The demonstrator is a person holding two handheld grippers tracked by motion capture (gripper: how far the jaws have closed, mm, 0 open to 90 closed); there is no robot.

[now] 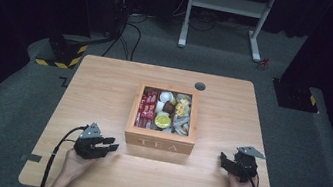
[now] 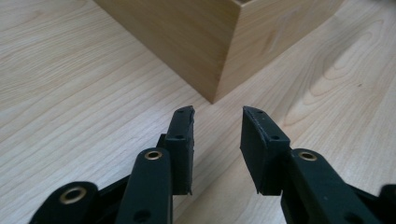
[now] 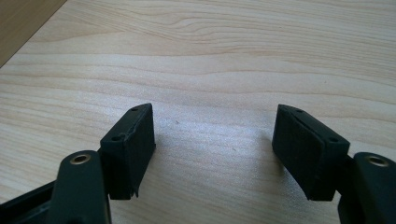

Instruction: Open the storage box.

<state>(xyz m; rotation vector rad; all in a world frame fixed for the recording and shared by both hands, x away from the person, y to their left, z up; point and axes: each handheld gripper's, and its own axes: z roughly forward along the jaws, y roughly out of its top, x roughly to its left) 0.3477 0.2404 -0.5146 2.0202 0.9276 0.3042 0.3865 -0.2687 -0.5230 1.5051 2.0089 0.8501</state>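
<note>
Grippers rest on either side of the wooden tea box (image 1: 159, 143), both holding nothing.

My left gripper (image 1: 108, 146) sits on the table (image 1: 106, 79) near the box's front left corner; in the left gripper view its jaws stand partly apart with bare wood between them, pointing at that corner (image 2: 215, 100). My right gripper (image 1: 224, 162) lies near the box's front right corner, jaws spread wide over bare tabletop. The box is open at mid-table, with red packets (image 1: 148, 106), a yellow round item (image 1: 162, 121) and other packets in its compartments.
</note>
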